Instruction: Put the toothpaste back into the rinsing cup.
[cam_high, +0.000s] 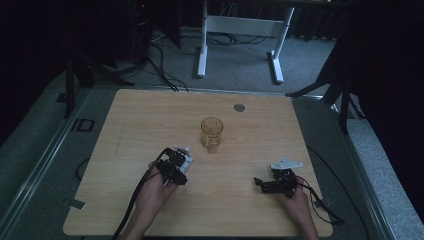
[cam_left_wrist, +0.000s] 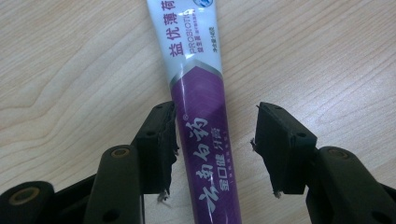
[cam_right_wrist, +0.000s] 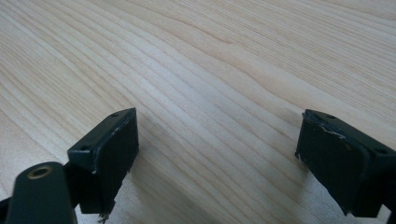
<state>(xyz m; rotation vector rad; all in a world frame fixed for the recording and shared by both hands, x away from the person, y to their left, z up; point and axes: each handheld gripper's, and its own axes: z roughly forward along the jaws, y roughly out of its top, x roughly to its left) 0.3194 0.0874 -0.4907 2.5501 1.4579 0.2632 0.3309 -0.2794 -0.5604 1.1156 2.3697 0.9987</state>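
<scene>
Toothpaste tube (cam_left_wrist: 201, 116): one (between parted left gripper (cam_left_wrist: 215, 149) jaws); one mug (cam_high: 211, 132).

Pale matt wood-grain table (cam_right_wrist: 210, 70); glossy plastic toothpaste tube (cam_left_wrist: 203, 126) between matt black jaws; translucent amber glass mug (cam_high: 211, 132).

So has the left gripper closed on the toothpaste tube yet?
No, the left gripper is open: the toothpaste tube lies between its jaws, with a clear gap on one side.
</scene>
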